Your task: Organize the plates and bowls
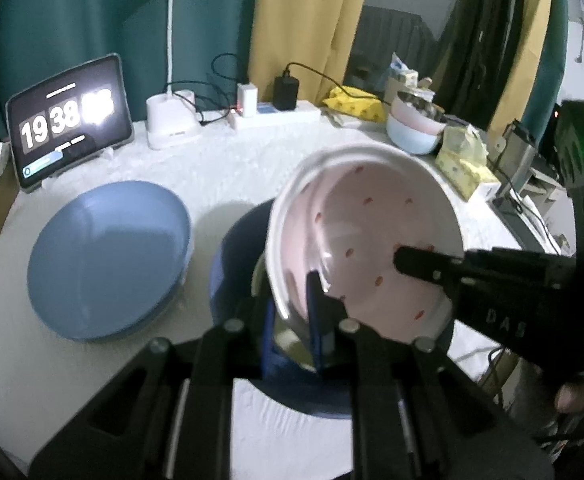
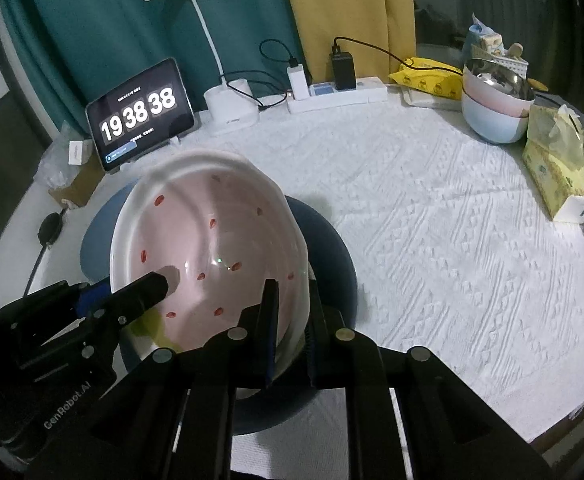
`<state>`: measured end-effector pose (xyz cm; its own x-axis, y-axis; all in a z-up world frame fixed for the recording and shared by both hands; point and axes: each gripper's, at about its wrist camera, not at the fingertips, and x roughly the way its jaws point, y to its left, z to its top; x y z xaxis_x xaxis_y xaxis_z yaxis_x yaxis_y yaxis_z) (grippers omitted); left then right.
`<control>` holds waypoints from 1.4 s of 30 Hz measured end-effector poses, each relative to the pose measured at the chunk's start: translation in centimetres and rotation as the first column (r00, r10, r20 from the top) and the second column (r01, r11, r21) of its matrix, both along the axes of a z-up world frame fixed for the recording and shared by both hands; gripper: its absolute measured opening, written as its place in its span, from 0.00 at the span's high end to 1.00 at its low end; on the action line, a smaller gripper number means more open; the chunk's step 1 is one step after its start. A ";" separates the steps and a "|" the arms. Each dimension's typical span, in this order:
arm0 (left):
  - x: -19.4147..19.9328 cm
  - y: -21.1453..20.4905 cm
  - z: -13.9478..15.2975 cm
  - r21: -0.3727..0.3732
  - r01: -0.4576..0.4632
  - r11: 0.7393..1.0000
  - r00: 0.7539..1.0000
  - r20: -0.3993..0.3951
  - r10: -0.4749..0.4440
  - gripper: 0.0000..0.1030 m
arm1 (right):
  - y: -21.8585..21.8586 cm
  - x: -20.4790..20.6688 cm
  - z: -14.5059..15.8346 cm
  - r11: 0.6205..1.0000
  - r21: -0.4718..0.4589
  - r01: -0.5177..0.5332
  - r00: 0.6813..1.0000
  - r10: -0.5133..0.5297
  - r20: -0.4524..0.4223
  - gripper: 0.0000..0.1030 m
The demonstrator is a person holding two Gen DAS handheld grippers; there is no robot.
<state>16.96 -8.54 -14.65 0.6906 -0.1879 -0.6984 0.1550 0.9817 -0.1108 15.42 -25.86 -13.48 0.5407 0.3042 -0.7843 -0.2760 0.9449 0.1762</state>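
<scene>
A white bowl (image 1: pixel 372 216) (image 2: pixel 212 240), pink inside with red specks, hangs tilted over a dark blue plate (image 1: pixel 228 264) (image 2: pixel 332 248) on the white cloth. My left gripper (image 1: pixel 292 312) (image 2: pixel 132 292) is shut on the bowl's left rim, one finger inside. My right gripper (image 2: pixel 292 292) (image 1: pixel 402 260) is shut on the opposite rim. Something yellowish-green (image 2: pixel 148 324) shows beneath the bowl on the dark plate. To the left lies a light blue plate (image 1: pixel 108 260) (image 2: pixel 96 240). At the back right stands a stack of bowls (image 1: pixel 412 128) (image 2: pixel 492 116) with a metal one on top.
Along the table's back edge stand a tablet clock (image 2: pixel 140 114), a white lamp base (image 2: pixel 232 106) and a power strip (image 2: pixel 336 94) with chargers. Yellow tissue packs (image 2: pixel 556 172) sit at the right edge. White cloth (image 2: pixel 452 240) stretches right of the dark plate.
</scene>
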 end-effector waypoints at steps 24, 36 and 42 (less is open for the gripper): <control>-0.5 0.7 -1.4 -0.010 -0.020 1.000 0.999 -0.030 0.019 0.83 | 1.1 0.2 -1.0 0.999 -0.024 -0.029 0.999 0.028 -0.045 0.81; -0.7 1.3 -1.1 -0.016 -0.049 0.999 0.999 -0.015 0.049 0.83 | 3.2 -0.2 -0.9 0.987 -0.108 -0.123 0.992 0.121 -0.025 0.55; -0.6 1.5 -1.0 -0.024 -0.051 0.998 0.999 -0.012 0.050 0.83 | 4.3 -0.5 -0.9 0.972 -0.195 -0.134 0.990 0.139 0.010 0.48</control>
<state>16.34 -7.06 -15.70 0.6913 -0.1699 -0.7023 0.1038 0.9852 -0.1362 14.93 -21.51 -14.40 0.5232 0.2202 -0.8233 -0.4067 0.9135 -0.0142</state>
